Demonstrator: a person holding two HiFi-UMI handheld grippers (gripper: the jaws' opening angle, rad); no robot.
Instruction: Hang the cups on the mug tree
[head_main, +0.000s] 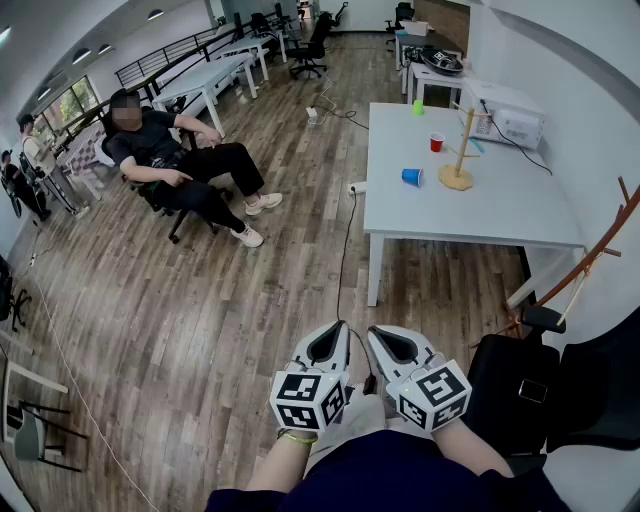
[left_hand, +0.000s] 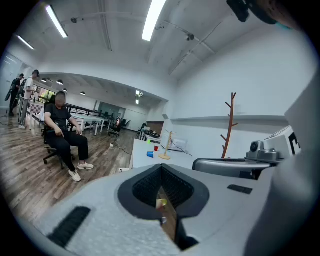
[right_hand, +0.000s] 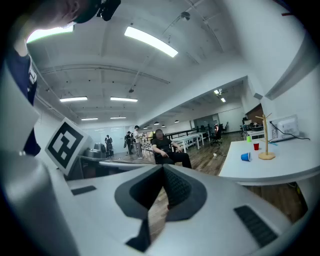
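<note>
No legible text, brand, number or label is noted in any view. Only coded black-and-white square patterns are recorded, on the left gripper's marker cube (head_main: 308, 399) and the right gripper's marker cube (head_main: 436, 393), lower centre of the head view. One such pattern is also seen at middle left of the right gripper view.

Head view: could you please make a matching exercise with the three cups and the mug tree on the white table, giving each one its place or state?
Things
1. blue cup
2. red cup
3. green cup
4. mug tree

Places or states
A. wooden, no cup hangs on it
B. nearest the far edge of the table
C. closest to the tree's base, on its left
D. between the other two cups

Pairs: 1-C, 2-D, 3-B, 4-A
</note>
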